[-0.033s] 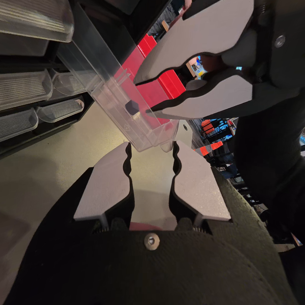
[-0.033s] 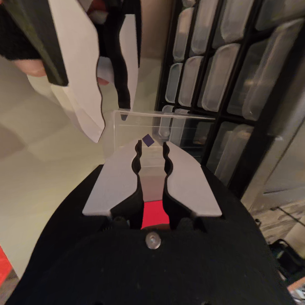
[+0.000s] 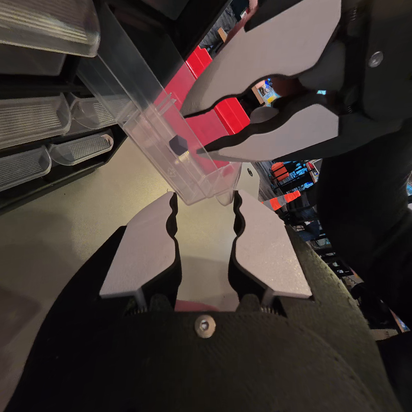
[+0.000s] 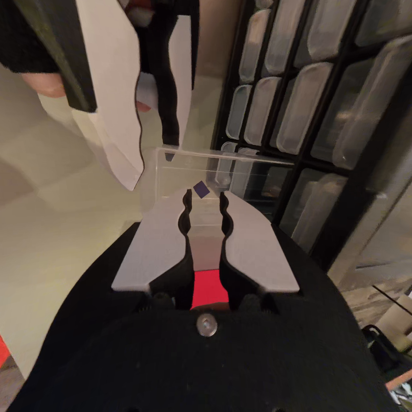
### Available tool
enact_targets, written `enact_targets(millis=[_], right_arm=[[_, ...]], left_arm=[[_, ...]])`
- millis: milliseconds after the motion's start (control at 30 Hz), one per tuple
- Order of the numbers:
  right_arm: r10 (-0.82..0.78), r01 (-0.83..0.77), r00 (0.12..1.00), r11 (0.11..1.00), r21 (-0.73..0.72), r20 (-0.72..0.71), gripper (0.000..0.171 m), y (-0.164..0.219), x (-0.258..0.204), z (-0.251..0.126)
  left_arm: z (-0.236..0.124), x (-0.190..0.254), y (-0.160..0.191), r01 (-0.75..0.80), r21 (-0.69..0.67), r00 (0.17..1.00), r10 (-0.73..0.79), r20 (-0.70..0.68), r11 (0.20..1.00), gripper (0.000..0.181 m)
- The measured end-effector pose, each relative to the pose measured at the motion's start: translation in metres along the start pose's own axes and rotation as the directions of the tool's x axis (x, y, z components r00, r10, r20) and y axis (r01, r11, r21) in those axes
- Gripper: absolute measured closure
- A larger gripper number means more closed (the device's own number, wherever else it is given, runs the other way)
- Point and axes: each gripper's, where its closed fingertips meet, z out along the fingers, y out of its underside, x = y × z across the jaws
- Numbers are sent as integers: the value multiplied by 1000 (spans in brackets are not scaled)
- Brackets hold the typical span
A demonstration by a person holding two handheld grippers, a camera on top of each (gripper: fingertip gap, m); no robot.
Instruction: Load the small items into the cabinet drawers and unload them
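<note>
Unloading step: the small dark blue block lies in the pulled-out clear drawer; right gripper part-open, empty, poised above it; left gripper open, empty, at the drawer's front lip; next, descend and pinch.

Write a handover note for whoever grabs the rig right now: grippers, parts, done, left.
Left gripper: open, empty, at the front end of the pulled-out clear drawer; touching or not, cannot tell.
Right gripper: open, empty, tips reaching into the drawer, close to the dark cube but not on it.
Cube lies loose on the drawer floor. Drawer hangs out of the cabinet; the other drawers are shut.
Done: drawer open, cube inside.
Left: likely close the right gripper on the cube, lift it out to the table, shut the drawer.
</note>
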Motion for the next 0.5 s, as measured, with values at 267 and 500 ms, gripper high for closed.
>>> enact_targets(millis=[267,500], right_arm=[[-149,153,988,980,-127,40,152,5,1,14],[-162,170,984,976,-136,69,160,3,-1,18]], left_arm=[[0,0,0,5,0,1000,-5,-13,1000,134],[0,-1,1,-3,-8,1000,3,-12,1000,134]])
